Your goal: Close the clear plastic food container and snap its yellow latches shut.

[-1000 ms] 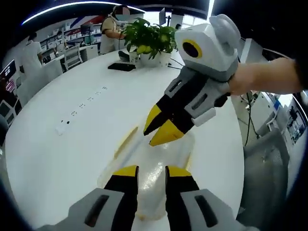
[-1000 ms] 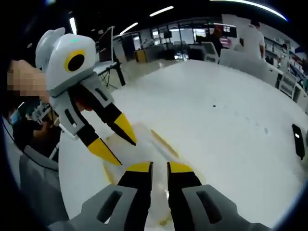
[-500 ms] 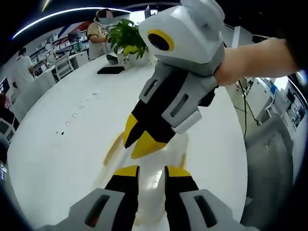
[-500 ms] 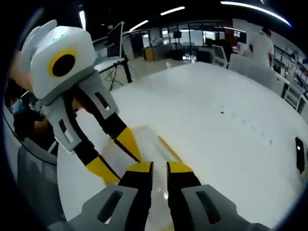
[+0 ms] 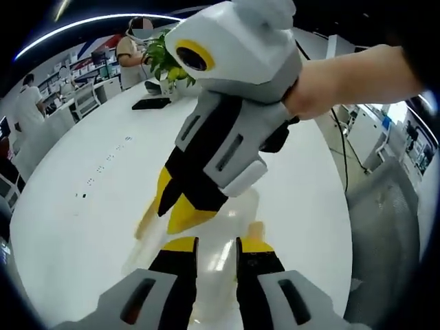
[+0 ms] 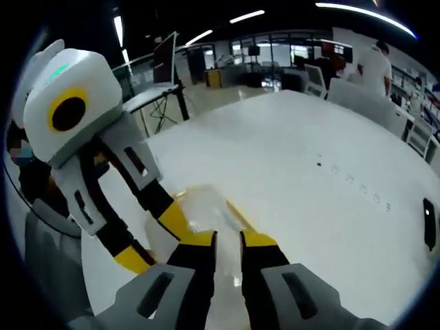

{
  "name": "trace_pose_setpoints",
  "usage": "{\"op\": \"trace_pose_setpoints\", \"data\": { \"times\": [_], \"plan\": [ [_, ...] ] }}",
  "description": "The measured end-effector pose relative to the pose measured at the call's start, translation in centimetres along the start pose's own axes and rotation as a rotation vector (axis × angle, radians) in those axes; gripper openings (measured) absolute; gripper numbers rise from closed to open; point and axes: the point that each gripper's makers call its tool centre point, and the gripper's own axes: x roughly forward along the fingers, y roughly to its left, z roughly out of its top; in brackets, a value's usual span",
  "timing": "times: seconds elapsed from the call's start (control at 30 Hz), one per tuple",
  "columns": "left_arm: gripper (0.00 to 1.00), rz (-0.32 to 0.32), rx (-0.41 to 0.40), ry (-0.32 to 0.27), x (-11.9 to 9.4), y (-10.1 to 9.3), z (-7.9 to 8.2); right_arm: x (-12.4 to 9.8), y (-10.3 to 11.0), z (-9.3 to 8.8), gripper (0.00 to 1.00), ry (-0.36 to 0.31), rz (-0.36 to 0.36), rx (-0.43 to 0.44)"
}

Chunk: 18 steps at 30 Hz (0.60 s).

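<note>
My left gripper (image 5: 212,245) and my right gripper (image 6: 227,238) both hang low over the clear plastic food container (image 5: 221,234), which sits on the white table (image 5: 89,206) near its rounded edge. In the left gripper view my own jaws stand a narrow gap apart with nothing between them, tips just above the container's clear lid. The right gripper crosses in from the upper right, held by my hand (image 5: 323,86), its yellow tips pointing down at the container's far side; they look only slightly parted, though I cannot be sure from this angle. A yellow latch (image 5: 146,218) runs along the container's left edge, another (image 5: 256,230) shows at its right. In the right gripper view my jaws are likewise nearly together and empty. Far up the table stand a potted plant (image 5: 165,62) and a dark phone (image 5: 151,104).
</note>
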Motion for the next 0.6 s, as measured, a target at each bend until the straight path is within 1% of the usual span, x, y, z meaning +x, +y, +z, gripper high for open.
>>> {"op": "trace_pose_setpoints", "data": {
  "times": [0.1, 0.3, 0.37, 0.57, 0.6],
  "plan": [
    [0.15, -0.006, 0.012, 0.005, 0.1, -0.3, -0.1, 0.0, -0.2, 0.1, 0.14, 0.002, -0.006, 0.000],
    [0.18, -0.011, 0.031, -0.004, 0.1, -0.7, 0.0, 0.1, -0.4, 0.0, 0.16, 0.006, -0.007, 0.008],
    [0.21, -0.007, 0.061, 0.003, 0.1, -0.9, 0.0, 0.1, -0.5, 0.1, 0.17, 0.005, -0.009, 0.006],
    [0.23, 0.007, 0.147, 0.024, 0.2, -1.4, -0.5, 0.3, -0.6, 0.2, 0.19, 0.010, -0.006, 0.001],
    [0.23, 0.008, 0.151, 0.027, 0.2, -1.4, -0.6, 0.3, -0.6, 0.3, 0.19, 0.012, -0.005, 0.000]
  ]
}}
